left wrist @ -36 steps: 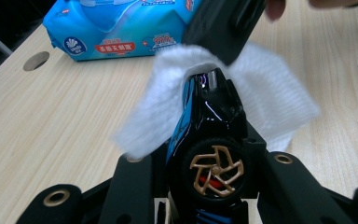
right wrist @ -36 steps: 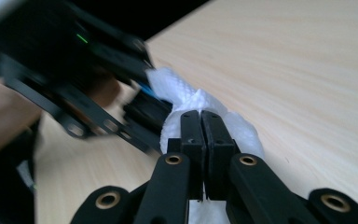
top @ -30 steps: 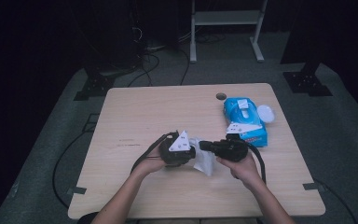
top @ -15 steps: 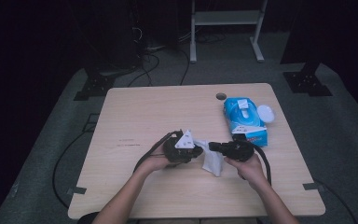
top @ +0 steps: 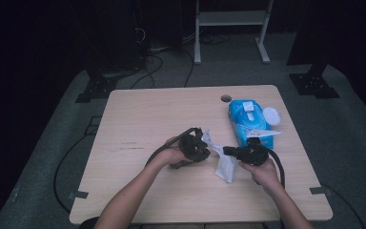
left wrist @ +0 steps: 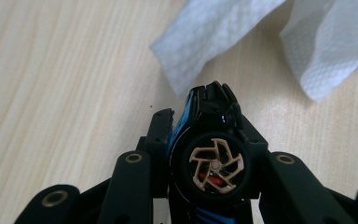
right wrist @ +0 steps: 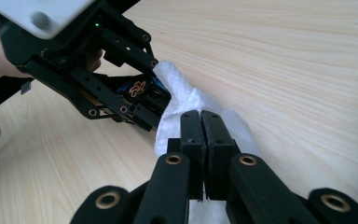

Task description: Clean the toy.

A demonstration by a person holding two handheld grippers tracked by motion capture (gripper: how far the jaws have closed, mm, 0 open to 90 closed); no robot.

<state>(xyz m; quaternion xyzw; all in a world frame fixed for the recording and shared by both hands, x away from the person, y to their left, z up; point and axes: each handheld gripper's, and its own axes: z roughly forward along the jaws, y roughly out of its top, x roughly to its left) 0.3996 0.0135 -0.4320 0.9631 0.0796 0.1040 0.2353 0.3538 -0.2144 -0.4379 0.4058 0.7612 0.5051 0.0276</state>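
The left claw pinches a small toy car, black with blue sides and a tan spoked wheel facing the camera, and holds it just above the table. The right claw is pressed together on a white wipe, which hangs from it down to the table between the two hands. In the right gripper view the wipe touches the car at the left claw's tip, so the step in hand looks like wiping the car clean. The next move probably calls for rubbing the wipe along the car's body while the left claw keeps it steady, perhaps turning it to reach another side. A blue pack of wipes lies near the table's far right edge, well behind the hands. Compared with a second ago, both hands sit further right and a little lower, and the wipe now trails more under the right hand; the left jaws have just eased slightly, though the car is between them.
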